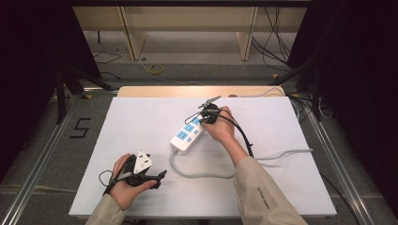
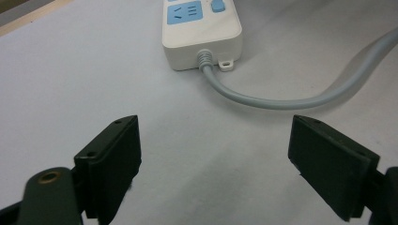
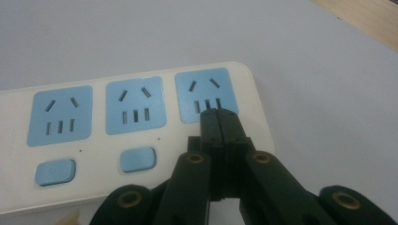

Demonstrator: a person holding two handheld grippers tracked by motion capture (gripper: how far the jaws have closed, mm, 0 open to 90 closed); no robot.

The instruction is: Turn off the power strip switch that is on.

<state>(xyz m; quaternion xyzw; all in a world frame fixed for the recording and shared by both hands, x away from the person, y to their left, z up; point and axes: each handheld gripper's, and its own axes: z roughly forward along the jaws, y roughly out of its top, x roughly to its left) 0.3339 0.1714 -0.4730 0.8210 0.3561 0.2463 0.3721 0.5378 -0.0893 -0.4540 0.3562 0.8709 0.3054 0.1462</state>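
Left gripper (image 2: 213, 164) jaws wide apart, right gripper (image 3: 219, 115) jaws together

left half of the worktop (image 1: 136, 122) bare, free passage there. power strip (image 1: 188, 133) lies mid-worktop, its grey cable (image 1: 206, 174) looping across the near right part, blocking low sweeps. right tongs (image 1: 208, 114) closed over the strip's far end; left tongs (image 1: 159, 176) spread near the front edge.

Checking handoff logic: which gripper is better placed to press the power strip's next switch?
Right. The right gripper, jaws shut, sits over the power strip beside its blue switches. The left gripper is open and short of the strip's cable end.
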